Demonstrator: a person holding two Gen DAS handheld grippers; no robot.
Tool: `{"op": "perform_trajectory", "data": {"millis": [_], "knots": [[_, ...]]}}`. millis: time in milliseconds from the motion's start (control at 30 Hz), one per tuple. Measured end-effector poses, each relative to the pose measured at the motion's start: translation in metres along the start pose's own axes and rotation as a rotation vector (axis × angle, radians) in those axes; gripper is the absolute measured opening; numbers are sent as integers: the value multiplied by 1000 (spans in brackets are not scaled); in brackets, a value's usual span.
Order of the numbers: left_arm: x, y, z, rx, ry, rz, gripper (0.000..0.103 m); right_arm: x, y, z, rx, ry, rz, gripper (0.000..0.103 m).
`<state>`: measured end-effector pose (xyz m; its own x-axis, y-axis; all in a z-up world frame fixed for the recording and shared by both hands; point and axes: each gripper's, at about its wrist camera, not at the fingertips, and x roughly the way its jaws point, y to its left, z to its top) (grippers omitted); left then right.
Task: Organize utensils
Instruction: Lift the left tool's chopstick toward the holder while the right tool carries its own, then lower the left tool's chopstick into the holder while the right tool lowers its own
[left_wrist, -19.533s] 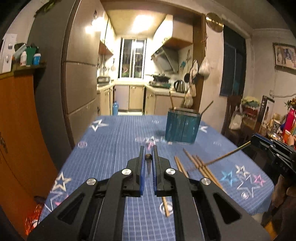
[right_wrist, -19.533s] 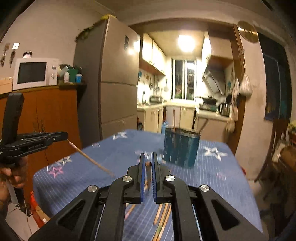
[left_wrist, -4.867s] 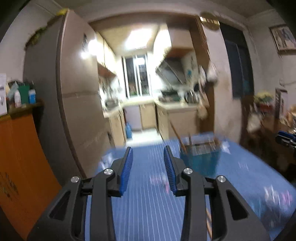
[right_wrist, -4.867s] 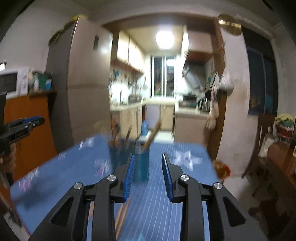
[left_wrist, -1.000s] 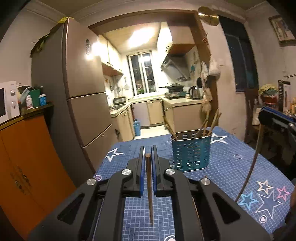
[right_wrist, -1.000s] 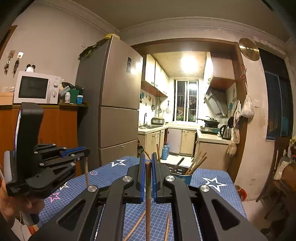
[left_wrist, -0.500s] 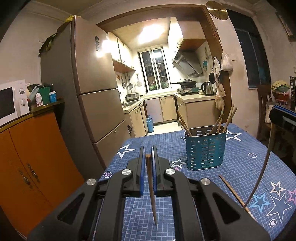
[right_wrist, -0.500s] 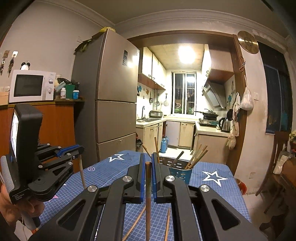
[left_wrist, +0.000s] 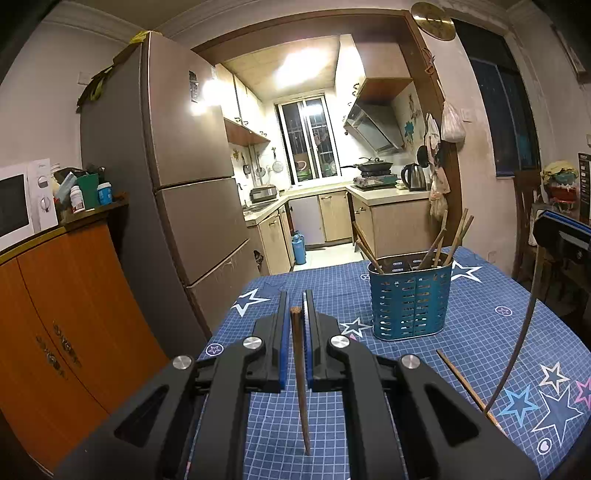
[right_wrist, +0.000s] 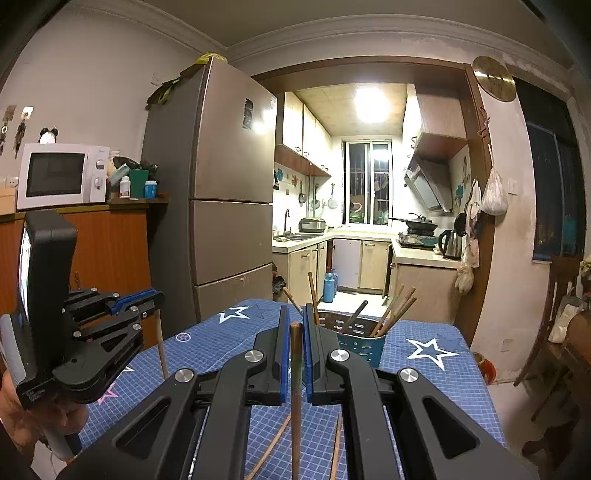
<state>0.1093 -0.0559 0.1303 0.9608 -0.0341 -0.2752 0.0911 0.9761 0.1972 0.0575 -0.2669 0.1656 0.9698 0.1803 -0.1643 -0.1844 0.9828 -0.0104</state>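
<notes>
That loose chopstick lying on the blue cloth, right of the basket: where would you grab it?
Best near its middle, coming straight down from above. The chopstick lies flat on the tablecloth, thin and long, so the fingers should close across its width, one on each side; a middle grip probably keeps it from tipping.

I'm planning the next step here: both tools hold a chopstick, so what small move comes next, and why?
Probably carry the left tool toward the blue holder until its chopstick hangs over the opening. Both tools are shut on upright chopsticks, the holder already keeps several, and loose ones lie on the table.
</notes>
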Motion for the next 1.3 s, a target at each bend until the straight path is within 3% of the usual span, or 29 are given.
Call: {"op": "perform_trajectory", "data": {"millis": [233, 433, 667, 800, 900, 1033, 1100, 1200, 1300], "knots": [[-1, 8, 21, -42, -37, -62, 5, 10, -16, 15, 43, -19, 7, 8], [-1, 0, 54, -27, -117, -91, 5, 25, -32, 40, 64, -42, -2, 8], [25, -11, 124, -126, -214, -247, 5, 56, -62, 94, 94, -126, -74, 8], [43, -20, 157, -174, -296, -286, 5, 78, -88, 122, 150, -164, -87, 8], [57, -33, 170, -143, -311, -297, 5, 95, -101, 136, 160, -182, -112, 8], [46, -51, 146, 72, -355, -317, 5, 93, -113, 126, 139, -186, -121, 8], [45, -55, 110, 201, -320, -345, 5, 85, -121, 118, 148, -180, -108, 8], [57, -54, 64, 302, -187, -409, 5, 68, -135, 102, 148, -164, -107, 8], [76, -64, 10, 403, 0, -468, 5, 48, -144, 85, 130, -156, -130, 8]]}}
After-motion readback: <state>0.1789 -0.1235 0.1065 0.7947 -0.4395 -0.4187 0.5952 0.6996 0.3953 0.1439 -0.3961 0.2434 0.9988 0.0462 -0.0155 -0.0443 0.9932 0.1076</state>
